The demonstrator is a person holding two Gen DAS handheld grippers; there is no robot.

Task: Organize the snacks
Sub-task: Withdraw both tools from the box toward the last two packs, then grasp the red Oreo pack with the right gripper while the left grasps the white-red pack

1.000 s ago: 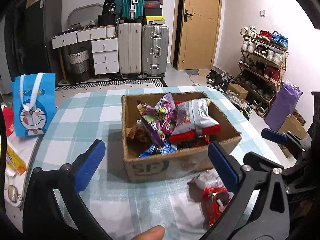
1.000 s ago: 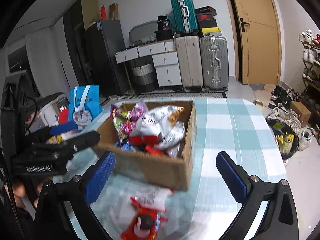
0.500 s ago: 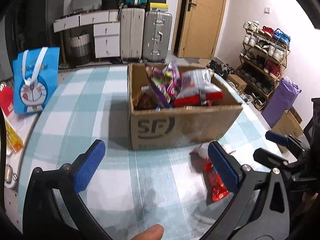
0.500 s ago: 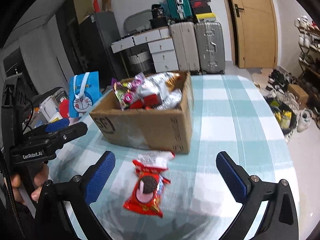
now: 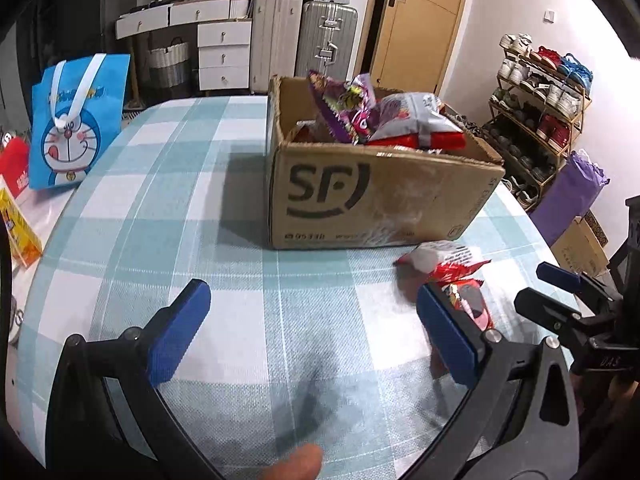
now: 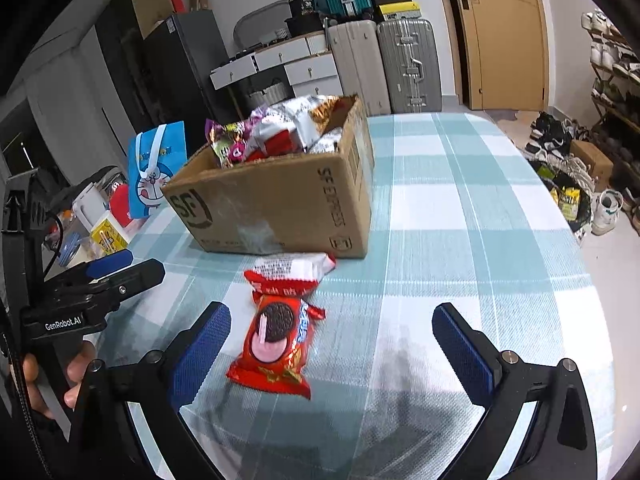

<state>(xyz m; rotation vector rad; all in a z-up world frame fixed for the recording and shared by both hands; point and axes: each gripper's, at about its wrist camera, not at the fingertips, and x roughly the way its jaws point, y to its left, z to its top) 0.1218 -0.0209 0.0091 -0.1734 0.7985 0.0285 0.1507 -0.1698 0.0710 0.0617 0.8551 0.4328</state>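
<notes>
Right wrist view: your red Oreo packet [image 6: 276,346] lies flat on the checked worktop [image 6: 460,240], touching a red-and-white snack packet [image 6: 290,270].
Cardboard box [image 6: 280,196]: just behind both, heaped with snack bags [image 6: 288,128].
Right gripper [image 6: 330,354]: spread wide, empty, above the Oreo packet.
Left gripper [image 5: 310,340]: spread wide, empty.

Your left gripper [image 5: 310,330] hangs low with its blue-padded fingers [image 5: 178,338] spread wide and nothing between them, and a fingertip [image 5: 296,466] of yours peeks in at the bottom edge of that view. Your right gripper [image 6: 330,354] is just as wide apart, pads [image 6: 462,354] level, also empty. In the right view your left hand [image 6: 52,376] is wrapped round the left gripper's handle, and the two grippers sit side by side, both pointing forward.
</notes>
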